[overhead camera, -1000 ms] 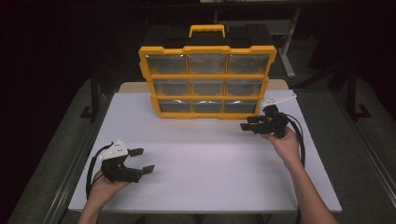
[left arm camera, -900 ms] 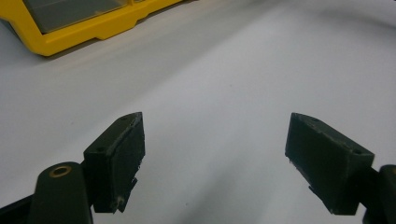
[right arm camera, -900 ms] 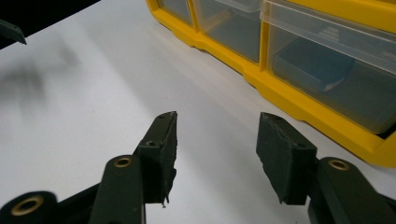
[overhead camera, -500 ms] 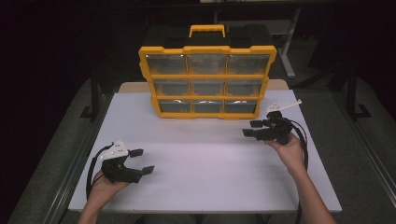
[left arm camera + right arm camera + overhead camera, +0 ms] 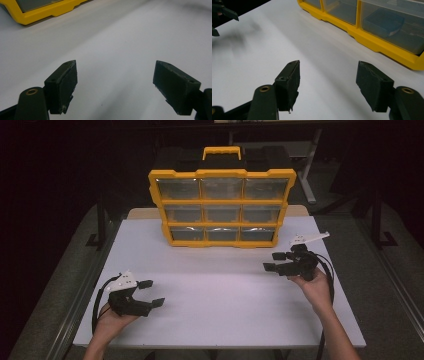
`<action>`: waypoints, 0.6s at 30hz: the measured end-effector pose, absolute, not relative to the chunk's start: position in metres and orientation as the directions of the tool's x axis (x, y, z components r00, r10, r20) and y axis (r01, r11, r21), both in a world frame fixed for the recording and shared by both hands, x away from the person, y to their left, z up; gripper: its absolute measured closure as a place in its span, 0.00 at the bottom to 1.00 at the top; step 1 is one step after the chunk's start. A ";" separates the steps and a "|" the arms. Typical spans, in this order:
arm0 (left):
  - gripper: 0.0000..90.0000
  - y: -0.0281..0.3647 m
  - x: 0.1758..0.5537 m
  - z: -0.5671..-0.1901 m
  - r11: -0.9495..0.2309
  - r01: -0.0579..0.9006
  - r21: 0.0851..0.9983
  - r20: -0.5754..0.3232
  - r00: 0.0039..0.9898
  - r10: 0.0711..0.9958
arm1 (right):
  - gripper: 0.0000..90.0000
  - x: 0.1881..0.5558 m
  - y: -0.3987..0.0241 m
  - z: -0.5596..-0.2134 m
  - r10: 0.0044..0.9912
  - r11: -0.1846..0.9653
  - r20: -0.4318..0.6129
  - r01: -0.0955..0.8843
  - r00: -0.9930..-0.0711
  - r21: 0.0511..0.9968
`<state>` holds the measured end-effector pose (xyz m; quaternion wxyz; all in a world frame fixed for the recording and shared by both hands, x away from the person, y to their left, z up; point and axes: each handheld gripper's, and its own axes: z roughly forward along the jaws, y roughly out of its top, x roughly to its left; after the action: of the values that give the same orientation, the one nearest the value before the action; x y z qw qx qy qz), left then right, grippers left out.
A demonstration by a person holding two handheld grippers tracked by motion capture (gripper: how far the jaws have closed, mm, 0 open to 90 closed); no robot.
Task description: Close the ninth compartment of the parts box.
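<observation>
One yellow organizer box [image 5: 222, 202] is stood upright at the top middle of the high view, near the far edge of the white table [image 5: 215, 320]. It is likely stood that way so its clear fronts face the person and can be reached. Nine clear compartments are counted on it, in three rows of three, and one handle [image 5: 221, 152] is seen on top. In the right gripper view a blue thing [image 5: 383, 22] is seen inside one compartment at the upper right of the frame. Two grippers are counted, one in each hand. The left gripper [image 5: 151, 293] is held low at the lower left of the high view, well apart from the box, with its jaws wide apart and nothing between them; it seems to be kept there just to wait. The right gripper [image 5: 273, 261] is held at the right of the frame, near the bottom right corner of the box but not touching it. Its jaws have just been opening, and nothing is held between them. It looks as if it is being made ready to reach for the bottom row of the box.
</observation>
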<state>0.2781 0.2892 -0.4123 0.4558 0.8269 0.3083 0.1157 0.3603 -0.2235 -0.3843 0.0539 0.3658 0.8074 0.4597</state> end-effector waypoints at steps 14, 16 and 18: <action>0.21 0.289 0.279 -0.416 -0.405 0.409 0.818 -0.089 0.785 0.613 | 0.31 0.348 -0.232 -0.392 0.646 0.287 0.258 0.542 -0.718 0.790; 0.21 0.290 0.279 -0.416 -0.407 0.412 0.816 -0.090 0.784 0.614 | 0.30 0.346 -0.233 -0.393 0.649 0.285 0.257 0.542 -0.716 0.790; 0.21 0.290 0.279 -0.417 -0.404 0.413 0.816 -0.094 0.785 0.613 | 0.29 0.344 -0.234 -0.394 0.652 0.281 0.259 0.544 -0.712 0.790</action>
<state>0.2792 0.2899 -0.4174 0.4500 0.8306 0.3088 0.1109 0.3436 -0.2338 -0.3937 0.0577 0.3749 0.7982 0.4680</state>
